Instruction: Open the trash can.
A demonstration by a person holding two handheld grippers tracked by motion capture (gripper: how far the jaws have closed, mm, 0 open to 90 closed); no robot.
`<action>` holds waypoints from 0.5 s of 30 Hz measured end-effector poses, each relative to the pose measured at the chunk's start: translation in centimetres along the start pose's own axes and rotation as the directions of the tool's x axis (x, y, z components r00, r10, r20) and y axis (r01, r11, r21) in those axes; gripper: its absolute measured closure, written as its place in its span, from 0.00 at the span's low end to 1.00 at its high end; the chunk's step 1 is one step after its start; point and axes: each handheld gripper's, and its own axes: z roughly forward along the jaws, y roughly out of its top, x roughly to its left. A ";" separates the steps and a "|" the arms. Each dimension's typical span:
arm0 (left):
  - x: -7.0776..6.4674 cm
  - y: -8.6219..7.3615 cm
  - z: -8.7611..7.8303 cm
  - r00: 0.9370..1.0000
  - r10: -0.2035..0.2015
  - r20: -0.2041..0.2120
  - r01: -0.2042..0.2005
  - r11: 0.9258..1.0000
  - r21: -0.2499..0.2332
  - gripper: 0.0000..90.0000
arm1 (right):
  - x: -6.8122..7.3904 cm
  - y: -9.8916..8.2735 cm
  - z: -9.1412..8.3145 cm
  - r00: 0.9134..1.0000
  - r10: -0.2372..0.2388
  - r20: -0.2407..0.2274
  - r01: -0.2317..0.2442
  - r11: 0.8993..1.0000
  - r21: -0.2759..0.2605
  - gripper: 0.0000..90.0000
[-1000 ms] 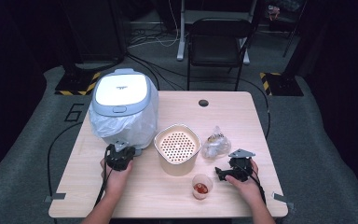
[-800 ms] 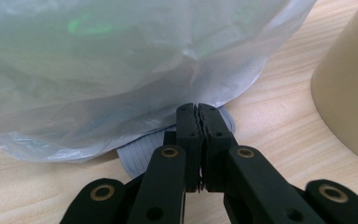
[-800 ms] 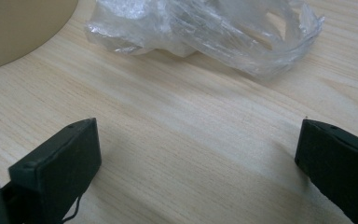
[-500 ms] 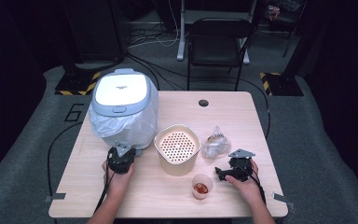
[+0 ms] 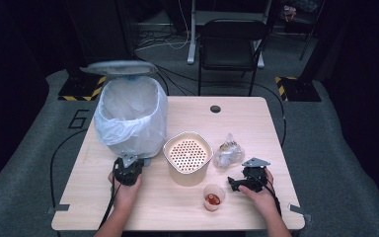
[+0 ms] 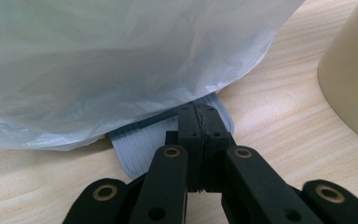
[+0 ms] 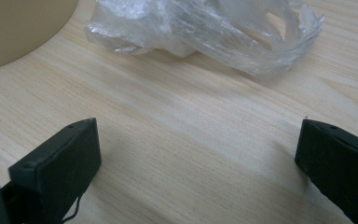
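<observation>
At the near foot of the white bag-lined bin (image 5: pixel 131 118), my left gripper (image 6: pixel 200 122), jaws pinched together and empty, presses its ribbed grey pedal (image 6: pixel 144 142); my wide-open right gripper (image 7: pixel 198 158) faces the crumpled clear plastic bag (image 7: pixel 205 30).

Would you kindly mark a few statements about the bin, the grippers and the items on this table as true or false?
1. The bin lid stands open. True.
2. The left gripper is wide open. False: its jaws are shut, resting on the bin's grey pedal.
3. The right gripper holds the clear plastic bag. False: its jaws are open on bare table, short of the bag.
4. The beige container has a perforated top. True.
5. The small cup holds something red. True.
</observation>
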 end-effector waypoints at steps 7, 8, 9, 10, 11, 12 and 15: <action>-0.3 0.0 0.0 0.999 0.040 -0.018 -0.039 0.999 0.008 0.99 | 0.0 0.0 0.0 1.000 0.001 0.000 -0.001 1.000 0.000 0.00; -0.3 0.0 0.0 0.999 0.045 -0.022 -0.045 0.999 0.013 0.99 | 0.0 0.0 0.0 1.000 0.001 0.000 -0.001 1.000 0.000 0.00; -0.3 0.0 0.0 0.999 0.042 -0.026 -0.042 0.999 0.000 0.99 | 0.0 0.0 0.0 1.000 -0.002 -0.001 0.002 1.000 0.001 0.00; -0.4 0.0 0.1 0.999 0.045 -0.028 -0.045 0.999 -0.002 0.99 | 0.0 0.0 0.0 1.000 -0.004 -0.001 0.004 1.000 0.001 0.00; -0.4 0.0 0.0 0.998 0.054 -0.027 -0.054 0.999 0.006 0.99 | 0.0 0.0 0.0 1.000 -0.003 -0.002 0.003 1.000 0.001 0.00; -0.4 0.0 0.0 0.998 0.057 -0.030 -0.057 0.998 0.005 0.99 | 0.0 0.0 0.0 1.000 -0.003 -0.002 0.003 1.000 0.002 0.00; -0.6 0.0 0.0 0.995 0.089 -0.050 -0.088 0.996 0.013 1.00 | 0.0 0.0 0.0 1.000 -0.003 -0.002 0.003 1.000 0.002 0.00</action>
